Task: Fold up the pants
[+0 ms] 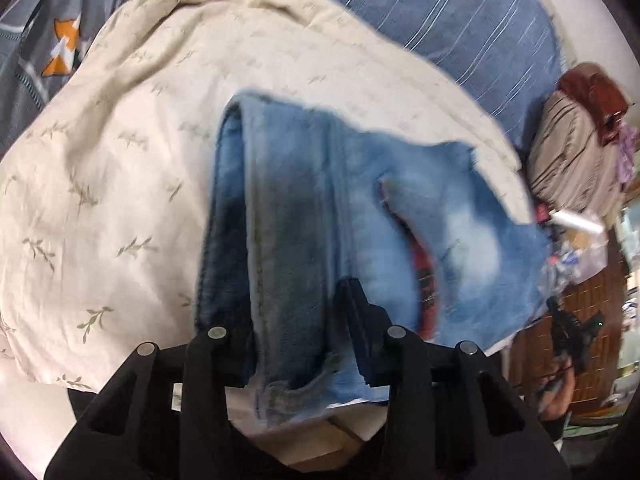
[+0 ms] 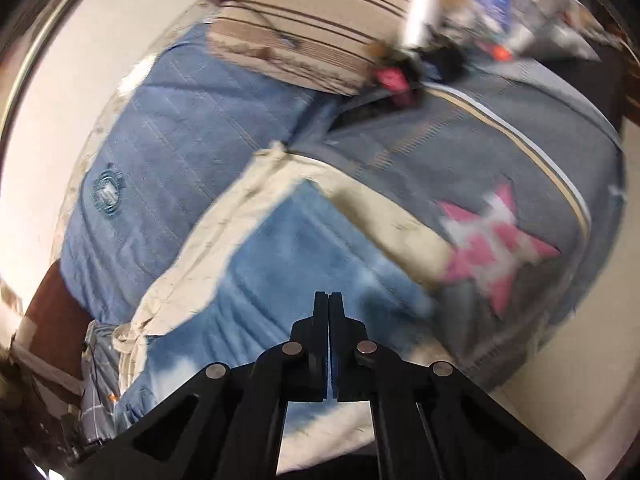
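The pants are blue denim jeans point(image 1: 320, 216), lifted off a cream leaf-print blanket point(image 1: 120, 184) on the bed. In the left wrist view a thick bunched fold of denim runs between my left gripper's point(image 1: 300, 320) jaws, which are closed on it; only the right finger point(image 1: 356, 312) shows, the left one is hidden by cloth. A red plaid lining shows through a slit in the denim point(image 1: 420, 272). In the right wrist view my right gripper point(image 2: 328, 300) has its jaws pressed together, with the jeans point(image 2: 288, 256) under and between them at the base. The view is blurred.
A blue striped bed cover point(image 1: 460, 20) lies behind the blanket. A grey quilt with a pink star point(image 2: 496, 240) lies to the right. A striped beige pillow point(image 2: 304, 16) and a cluttered brown side table point(image 1: 576, 280) stand at the bed's far end.
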The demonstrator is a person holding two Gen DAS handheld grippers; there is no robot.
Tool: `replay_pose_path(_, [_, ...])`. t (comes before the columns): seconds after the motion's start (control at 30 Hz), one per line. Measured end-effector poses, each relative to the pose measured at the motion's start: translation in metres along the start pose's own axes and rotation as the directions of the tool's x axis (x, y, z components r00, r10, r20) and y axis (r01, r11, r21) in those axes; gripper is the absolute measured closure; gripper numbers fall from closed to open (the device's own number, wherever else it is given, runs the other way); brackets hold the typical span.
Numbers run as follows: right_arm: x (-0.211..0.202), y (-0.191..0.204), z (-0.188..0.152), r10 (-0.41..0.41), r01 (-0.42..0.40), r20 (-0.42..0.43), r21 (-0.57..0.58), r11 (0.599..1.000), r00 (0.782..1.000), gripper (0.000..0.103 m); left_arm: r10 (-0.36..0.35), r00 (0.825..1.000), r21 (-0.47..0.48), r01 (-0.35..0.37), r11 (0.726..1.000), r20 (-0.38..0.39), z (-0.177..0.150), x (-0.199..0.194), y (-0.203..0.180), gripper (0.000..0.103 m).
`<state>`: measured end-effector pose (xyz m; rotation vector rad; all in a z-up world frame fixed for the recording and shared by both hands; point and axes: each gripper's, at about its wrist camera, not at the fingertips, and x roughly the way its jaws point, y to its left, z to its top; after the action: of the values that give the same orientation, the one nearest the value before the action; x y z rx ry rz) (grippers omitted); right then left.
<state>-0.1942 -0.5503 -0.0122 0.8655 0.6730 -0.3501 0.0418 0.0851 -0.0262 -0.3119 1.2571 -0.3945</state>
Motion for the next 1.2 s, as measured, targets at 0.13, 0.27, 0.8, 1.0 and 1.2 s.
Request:
replay_pose_path(0.13, [0.002,-0.018,-0.007,0.064,-0.064,0.004,0.109,0.992,0.998,0.088,-0.041,0.999,-0.048,0.04,0.998,-0.018,-0.002,0.004,0.009,0.068])
replay_pose_path(0.27, [0.015,-0.004,-0.001,0.001,-0.001,0.003,0.069,0.998,1.0,0.073,-0.027,1.0,-0.045,0.026,0.999,-0.016,-0.002,0.002,0.007,0.064])
replay_pose_path(0.8, [-0.009,0.026,0.003,0.006,0.002,0.097,-0.082,0.997,0.995,0.096,-0.059,0.998,-0.067,0.06,0.996,0.024,0.001,-0.008,-0.001,0.078])
replay_pose_path(1.0, [0.013,-0.009,-0.016,-0.149,0.146,-0.04,-0.085,0.986,0.988,0.095,0.003,1.0,-0.086,-0.002,0.996,0.011,0.002,0.007,0.013,0.077])
replay_pose_path(1.2, [-0.017,-0.015,-0.009,-0.105,0.106,0.027,-0.019,0.994,0.994,0.086,-0.094,0.995,-0.084,0.096,0.992,0.02,0.001,-0.017,0.028,0.074])
